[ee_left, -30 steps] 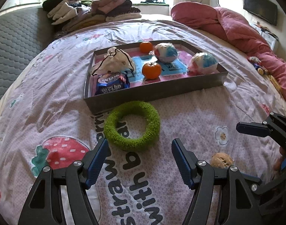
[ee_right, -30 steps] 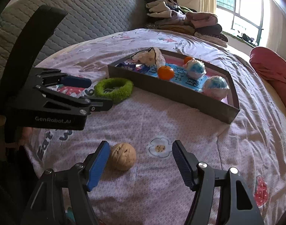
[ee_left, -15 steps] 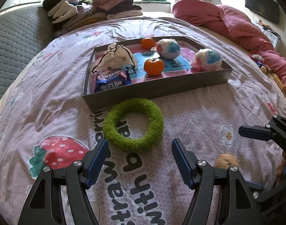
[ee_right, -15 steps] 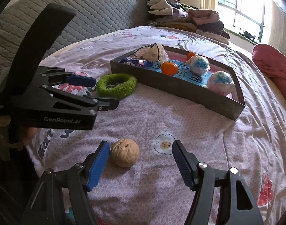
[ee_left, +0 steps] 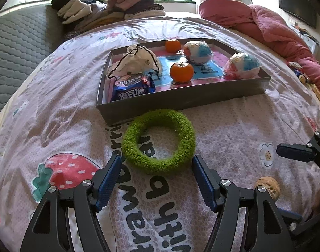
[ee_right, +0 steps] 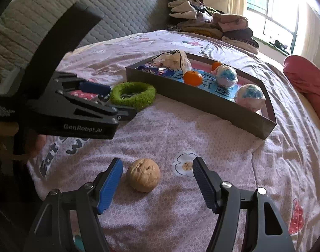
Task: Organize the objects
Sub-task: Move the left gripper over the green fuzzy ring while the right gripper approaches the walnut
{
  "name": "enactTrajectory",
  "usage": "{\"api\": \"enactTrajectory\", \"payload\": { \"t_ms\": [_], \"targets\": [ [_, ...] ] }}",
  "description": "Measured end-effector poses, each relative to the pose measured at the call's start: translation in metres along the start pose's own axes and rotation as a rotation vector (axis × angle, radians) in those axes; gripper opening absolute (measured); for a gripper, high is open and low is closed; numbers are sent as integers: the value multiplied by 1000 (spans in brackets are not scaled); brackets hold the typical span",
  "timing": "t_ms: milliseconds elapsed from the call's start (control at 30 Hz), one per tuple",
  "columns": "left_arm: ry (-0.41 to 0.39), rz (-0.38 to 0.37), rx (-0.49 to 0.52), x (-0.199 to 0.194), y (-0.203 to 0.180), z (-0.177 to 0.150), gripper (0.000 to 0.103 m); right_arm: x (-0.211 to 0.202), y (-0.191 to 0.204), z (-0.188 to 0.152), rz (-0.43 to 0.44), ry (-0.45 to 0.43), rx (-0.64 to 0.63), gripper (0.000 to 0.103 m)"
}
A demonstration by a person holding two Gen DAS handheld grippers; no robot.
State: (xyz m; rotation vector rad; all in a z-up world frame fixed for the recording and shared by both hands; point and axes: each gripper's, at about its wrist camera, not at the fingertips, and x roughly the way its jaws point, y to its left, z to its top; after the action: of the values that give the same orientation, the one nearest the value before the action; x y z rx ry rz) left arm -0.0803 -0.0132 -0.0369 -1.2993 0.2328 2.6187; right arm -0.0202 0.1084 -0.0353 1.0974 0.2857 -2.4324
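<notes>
A fuzzy green ring (ee_left: pixel 158 141) lies on the bedspread just in front of a grey tray (ee_left: pixel 181 100). My left gripper (ee_left: pixel 156 180) is open, its fingertips at either side of the ring's near edge. A walnut (ee_right: pixel 143 177) lies on the bedspread between the open fingers of my right gripper (ee_right: pixel 157 180), closer to the left finger. The walnut also shows in the left wrist view (ee_left: pixel 268 189). The ring (ee_right: pixel 133 96) and the tray (ee_right: pixel 202 103) show in the right wrist view. The tray holds two oranges, two wrapped balls, a cloth pouch and a blue snack packet.
Folded clothes (ee_left: pixel 109 6) are stacked at the far side of the bed. A pink quilt (ee_left: pixel 265 25) is bunched at the right. A grey quilted headboard (ee_right: pixel 96 16) stands on the left. The left gripper's body (ee_right: pixel 71 113) shows in the right wrist view.
My left gripper has moved forward to the green ring. My right gripper has moved forward, bringing the walnut between its fingers. Both stay open.
</notes>
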Motion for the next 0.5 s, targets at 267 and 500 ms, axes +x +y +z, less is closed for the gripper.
{"api": "enactTrajectory", "payload": {
  "t_ms": [267, 500],
  "targets": [
    [-3, -8, -1, 3, -3, 2, 71, 2, 0, -2, 3, 11, -2, 68],
    [-9, -4, -7, 5, -5, 4, 71, 4, 3, -4, -18, 19, -16, 68]
  ]
}}
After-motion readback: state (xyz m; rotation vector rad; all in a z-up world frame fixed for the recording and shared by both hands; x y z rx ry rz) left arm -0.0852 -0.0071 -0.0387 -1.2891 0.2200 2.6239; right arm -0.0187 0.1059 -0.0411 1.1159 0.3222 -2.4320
